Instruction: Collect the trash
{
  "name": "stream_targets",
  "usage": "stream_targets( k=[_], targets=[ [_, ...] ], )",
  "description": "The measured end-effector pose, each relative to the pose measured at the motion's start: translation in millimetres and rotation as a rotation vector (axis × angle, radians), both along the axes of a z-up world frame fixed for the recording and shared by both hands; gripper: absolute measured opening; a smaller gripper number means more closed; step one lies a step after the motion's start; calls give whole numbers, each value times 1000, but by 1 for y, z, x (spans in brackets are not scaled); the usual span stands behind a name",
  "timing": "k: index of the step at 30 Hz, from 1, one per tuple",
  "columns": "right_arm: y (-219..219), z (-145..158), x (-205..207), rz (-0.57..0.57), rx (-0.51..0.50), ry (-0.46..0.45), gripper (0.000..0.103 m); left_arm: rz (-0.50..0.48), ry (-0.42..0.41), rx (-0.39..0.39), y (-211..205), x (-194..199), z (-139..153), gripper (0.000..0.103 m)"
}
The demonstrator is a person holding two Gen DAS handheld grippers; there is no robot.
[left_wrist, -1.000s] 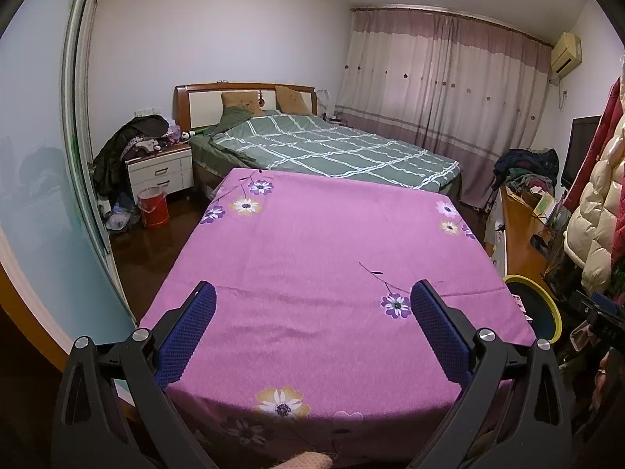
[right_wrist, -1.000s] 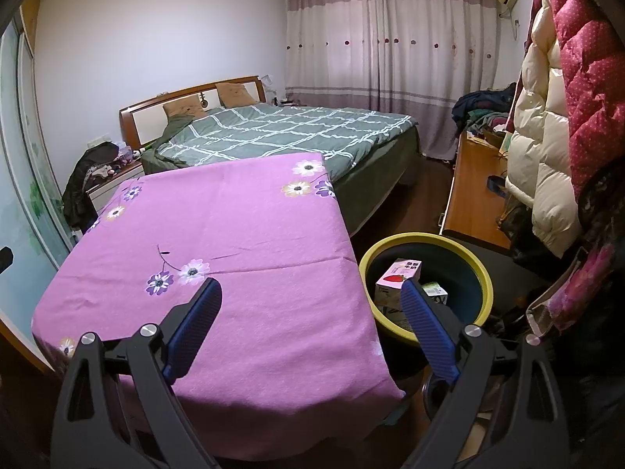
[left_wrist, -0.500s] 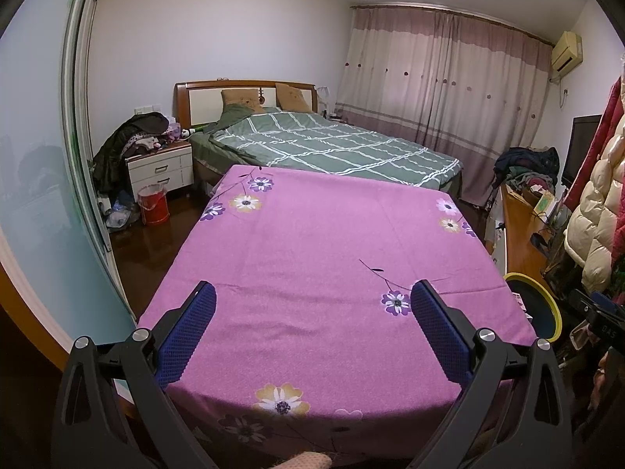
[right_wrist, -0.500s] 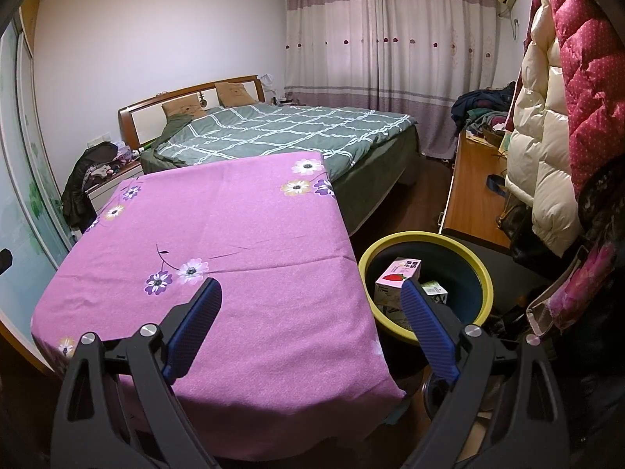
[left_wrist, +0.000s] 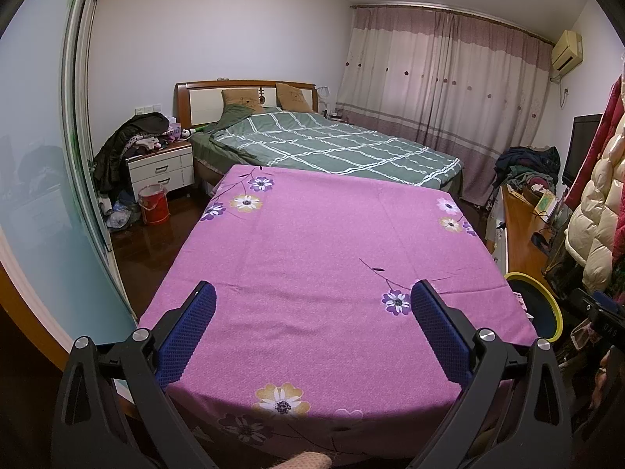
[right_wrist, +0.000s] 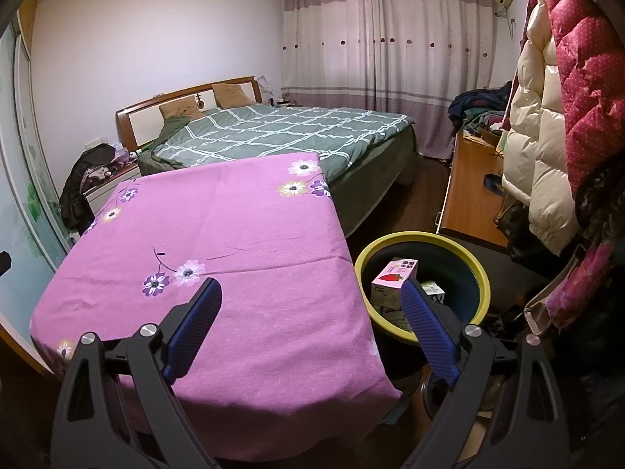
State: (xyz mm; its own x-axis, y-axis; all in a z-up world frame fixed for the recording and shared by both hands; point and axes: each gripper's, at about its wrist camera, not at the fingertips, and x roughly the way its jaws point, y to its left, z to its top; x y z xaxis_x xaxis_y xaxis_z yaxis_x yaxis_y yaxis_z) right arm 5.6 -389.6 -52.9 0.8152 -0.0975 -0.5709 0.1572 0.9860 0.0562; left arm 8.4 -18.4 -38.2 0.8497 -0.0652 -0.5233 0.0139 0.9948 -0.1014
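Note:
A yellow-rimmed dark bin stands on the floor right of the table. Inside it lie a pink strawberry carton and a green-and-white packet. The bin's rim also shows in the left wrist view. A table under a purple flowered cloth fills both views; nothing lies on it. My left gripper is open and empty above the table's near edge. My right gripper is open and empty above the table's near right corner, its right finger in front of the bin.
A bed with a green checked cover stands behind the table. A white nightstand piled with clothes and a red bucket are at the left. A wooden desk and hanging puffy coats line the right.

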Motion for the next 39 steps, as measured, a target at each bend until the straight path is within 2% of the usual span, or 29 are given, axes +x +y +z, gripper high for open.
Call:
stream_targets(
  k=[39],
  targets=[
    [-1, -5, 0, 7, -1, 10, 88, -15, 21, 3, 3, 5, -10, 98]
  ],
)
